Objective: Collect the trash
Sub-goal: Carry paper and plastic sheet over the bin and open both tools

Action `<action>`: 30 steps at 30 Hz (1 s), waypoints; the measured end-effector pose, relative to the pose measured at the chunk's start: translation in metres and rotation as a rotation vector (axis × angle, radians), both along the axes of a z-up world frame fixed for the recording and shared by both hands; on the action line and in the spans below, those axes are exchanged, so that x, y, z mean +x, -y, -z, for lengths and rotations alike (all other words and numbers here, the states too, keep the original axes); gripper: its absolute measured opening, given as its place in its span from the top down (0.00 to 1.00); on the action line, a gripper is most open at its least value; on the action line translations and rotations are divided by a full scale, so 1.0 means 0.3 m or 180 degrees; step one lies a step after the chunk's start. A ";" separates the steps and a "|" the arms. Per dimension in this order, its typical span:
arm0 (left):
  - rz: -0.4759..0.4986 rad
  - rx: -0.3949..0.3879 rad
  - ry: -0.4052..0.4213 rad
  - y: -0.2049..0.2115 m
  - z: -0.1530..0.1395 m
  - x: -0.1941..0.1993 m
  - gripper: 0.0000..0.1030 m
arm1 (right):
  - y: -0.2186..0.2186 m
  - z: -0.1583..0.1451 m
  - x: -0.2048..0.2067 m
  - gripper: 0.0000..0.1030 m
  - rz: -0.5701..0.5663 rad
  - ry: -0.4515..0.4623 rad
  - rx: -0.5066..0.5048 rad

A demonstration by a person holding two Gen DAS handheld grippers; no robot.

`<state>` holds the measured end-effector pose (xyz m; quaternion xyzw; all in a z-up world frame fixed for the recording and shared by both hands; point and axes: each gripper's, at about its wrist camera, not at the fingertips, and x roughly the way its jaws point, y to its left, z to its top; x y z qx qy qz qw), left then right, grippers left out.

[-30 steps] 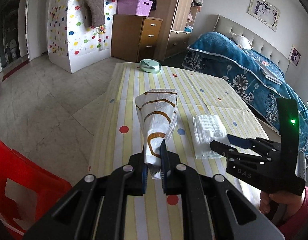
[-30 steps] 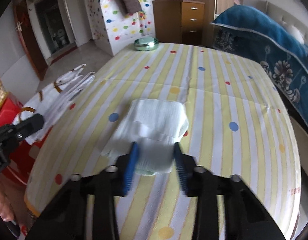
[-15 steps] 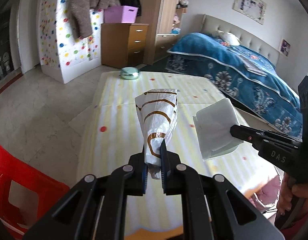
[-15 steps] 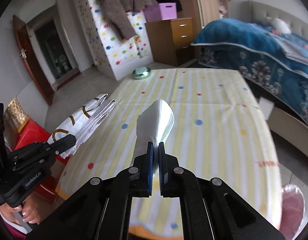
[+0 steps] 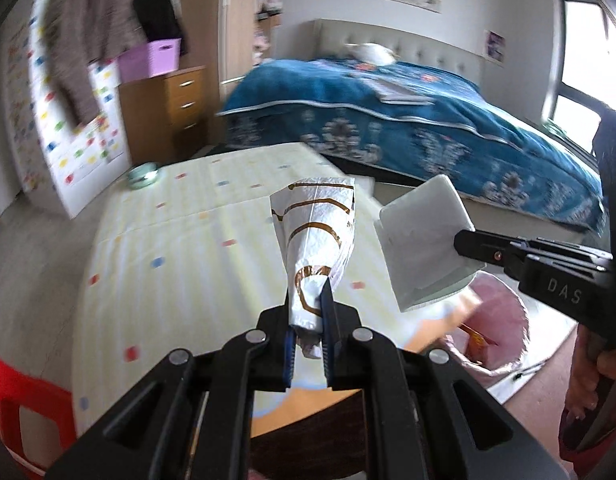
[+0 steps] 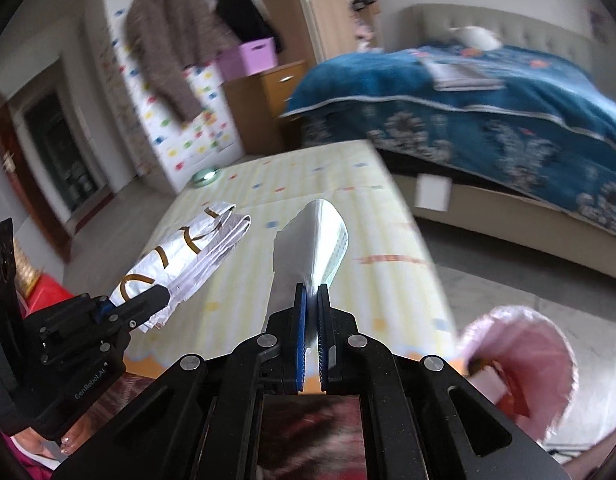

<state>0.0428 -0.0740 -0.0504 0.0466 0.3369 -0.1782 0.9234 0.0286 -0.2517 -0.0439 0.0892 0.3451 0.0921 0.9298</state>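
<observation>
My left gripper (image 5: 309, 294) is shut on a crumpled white wrapper with brown lines (image 5: 317, 232), held in the air above the table's near edge. The same wrapper (image 6: 188, 252) shows at the left of the right wrist view, clamped by the left gripper (image 6: 156, 294). My right gripper (image 6: 311, 292) is shut on a white tissue pack (image 6: 311, 244), also lifted off the table. In the left wrist view the tissue pack (image 5: 423, 236) hangs at the right in the right gripper (image 5: 467, 240). A pink-lined trash bin (image 6: 523, 364) stands on the floor, low right.
The table with a yellow striped, dotted cloth (image 5: 180, 240) carries a green round tin (image 5: 144, 174) at its far end. A blue bed (image 5: 407, 128) lies to the right. A red chair (image 5: 16, 392) stands at the left. Wooden drawers (image 5: 176, 108) stand behind.
Both grippers have lifted their items off the table and swung right toward the pink bin. A second ago the right gripper stood open around the tissue pack; it has since shut on it.
</observation>
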 end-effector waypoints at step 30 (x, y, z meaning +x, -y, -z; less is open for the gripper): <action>0.1568 0.0116 -0.0413 0.900 0.183 0.062 0.78 | 0.787 0.189 -0.170 0.86 0.1521 -0.0505 -0.0091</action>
